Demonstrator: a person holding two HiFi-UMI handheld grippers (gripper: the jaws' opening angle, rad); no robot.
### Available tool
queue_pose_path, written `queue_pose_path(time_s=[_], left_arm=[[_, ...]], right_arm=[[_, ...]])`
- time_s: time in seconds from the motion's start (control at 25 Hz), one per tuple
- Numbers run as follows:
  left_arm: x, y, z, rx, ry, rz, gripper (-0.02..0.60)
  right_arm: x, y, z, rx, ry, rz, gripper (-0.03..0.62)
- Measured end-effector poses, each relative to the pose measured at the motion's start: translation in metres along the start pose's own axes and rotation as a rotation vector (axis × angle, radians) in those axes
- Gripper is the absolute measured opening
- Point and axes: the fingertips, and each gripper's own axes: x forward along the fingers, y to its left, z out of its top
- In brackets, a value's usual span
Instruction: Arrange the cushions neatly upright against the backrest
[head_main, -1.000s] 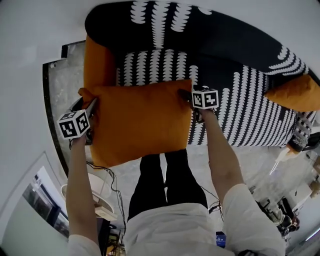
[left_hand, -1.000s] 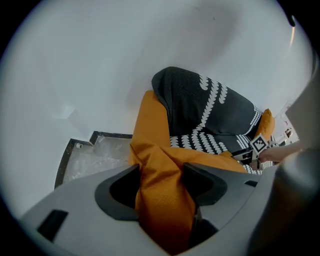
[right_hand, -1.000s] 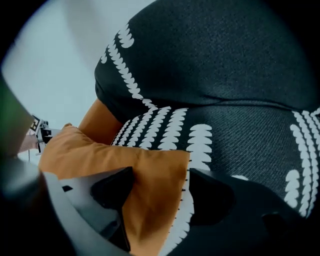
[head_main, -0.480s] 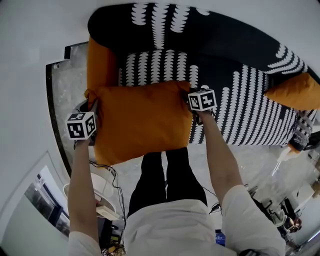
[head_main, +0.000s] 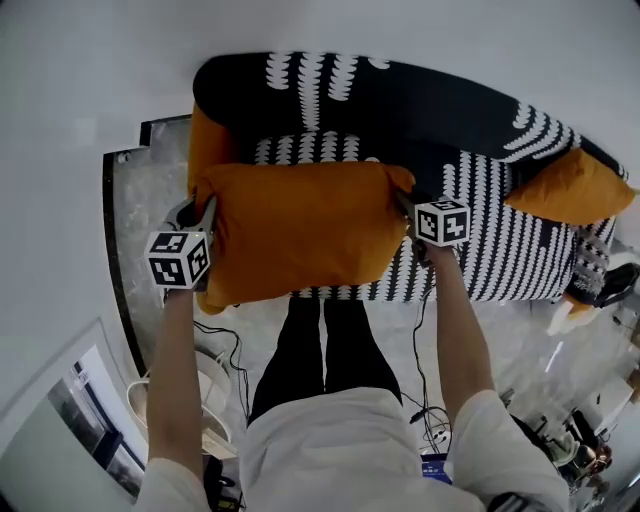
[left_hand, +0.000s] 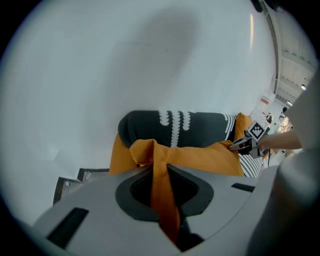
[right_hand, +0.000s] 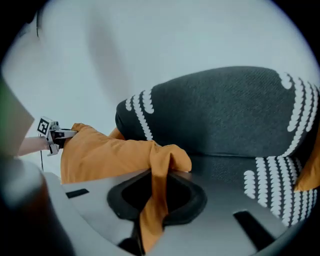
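i see a plump, roughly square orange cushion (head_main: 295, 225) in soft matte cloth, stretched level between my two grippers. the left gripper (head_main: 203, 218) pinches the cushion's left corner. in the left gripper view a bunched fold of orange fabric runs down between its jaws, which have just been closing and now stand narrow, clamped on the cloth. the right gripper (head_main: 408, 210) does the same at the right corner. the right gripper view shows a creased orange tab squeezed between jaws that have just been closing too. each gripper carries a cube (head_main: 178, 258) with black and white square markers.

the cushion hangs in the air over the front edge of the sofa (head_main: 500, 250) seat, between me and the backrest (head_main: 400, 95), with its top edge overlapping the seat in the head view. the sofa is rounded, upholstered in a dark coarse weave with columns of white scallop shapes. a second orange cushion (head_main: 205, 150) stands at the sofa's left end, partly behind the held one. a third orange cushion (head_main: 568, 188) leans at the far right end, well apart from both grippers. the floor (head_main: 140, 215) beside the sofa is grey, glossy and stone-like.
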Motion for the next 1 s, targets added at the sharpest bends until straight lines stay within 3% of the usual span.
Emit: queue_pose_path(time_s=[0.16, 0.52, 0.76, 1.0], left_arm=[[0.003, -0.024, 0.054, 0.055, -0.095, -0.044, 0.054], [0.003, -0.042, 0.125, 0.055, -0.249, -0.116, 0.054], [0.017, -0.030, 0.140, 0.069, -0.270, -0.123, 0.054], [0.054, -0.003, 0.114, 0.100, -0.182, -0.092, 0.058]], right_arm=[[-0.051, -0.020, 0.041, -0.026, -0.098, -0.071, 0.061], [-0.134, -0.031, 0.127, -0.121, -0.240, -0.133, 0.058], [-0.147, -0.025, 0.156, -0.155, -0.291, -0.145, 0.057], [-0.114, -0.023, 0.144, -0.175, -0.261, -0.141, 0.058]])
